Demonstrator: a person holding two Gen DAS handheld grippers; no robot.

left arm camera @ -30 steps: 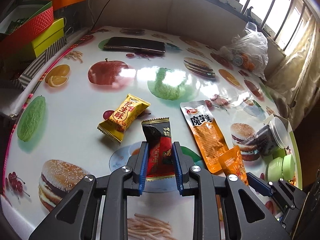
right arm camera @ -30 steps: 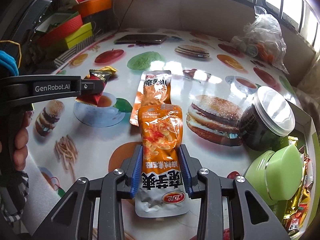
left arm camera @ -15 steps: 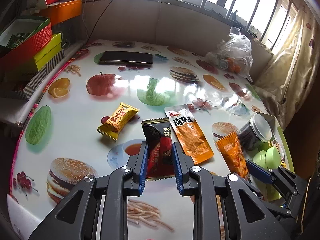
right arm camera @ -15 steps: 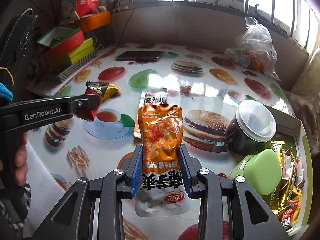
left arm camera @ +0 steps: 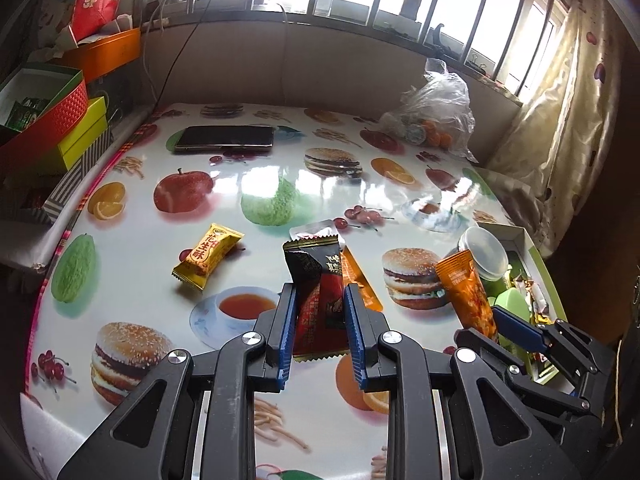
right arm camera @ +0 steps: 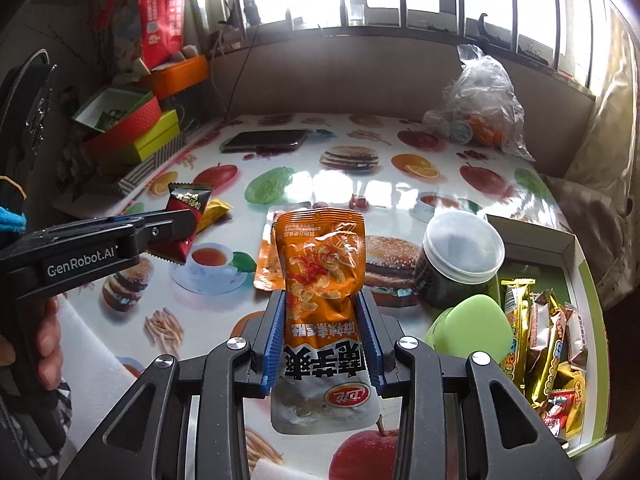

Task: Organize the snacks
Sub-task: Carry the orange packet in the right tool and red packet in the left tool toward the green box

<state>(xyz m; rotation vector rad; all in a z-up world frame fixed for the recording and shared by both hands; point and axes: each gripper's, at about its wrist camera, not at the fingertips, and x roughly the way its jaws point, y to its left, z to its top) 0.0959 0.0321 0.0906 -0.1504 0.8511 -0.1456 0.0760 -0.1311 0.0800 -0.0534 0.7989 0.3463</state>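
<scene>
Glossy oilcloth printed with burgers, apples and teacups covers the table (left arm camera: 132, 264); above it the left gripper (left arm camera: 320, 300) is clamped on a black-and-red snack packet (left arm camera: 320, 292), its blue pads pressing the wrapper's two sides so that the packet stands upright between them, clear of the cloth; the right gripper (right arm camera: 322, 320) is likewise closed on an orange snack pouch (right arm camera: 320, 264), which rises upright between the pads with its silver end hanging down toward the camera; in the left wrist view the same pouch (left arm camera: 466, 294) shows at the right, held just beside the lidded jar (right arm camera: 456, 264); a yellow candy packet (left arm camera: 208, 256) lies flat on the cloth to the left of the held packet, and another orange pouch (right arm camera: 266, 264) lies flat behind the raised one; at the table's right edge an open box (right arm camera: 568, 248) holds more wrapped snacks, with a green container (right arm camera: 472, 324) beside the jar; a dark phone (left arm camera: 226, 138) lies near the far edge, a clear plastic bag (left arm camera: 432, 120) sits at the far right corner, and coloured boxes (left arm camera: 52, 120) are stacked past the left side.
</scene>
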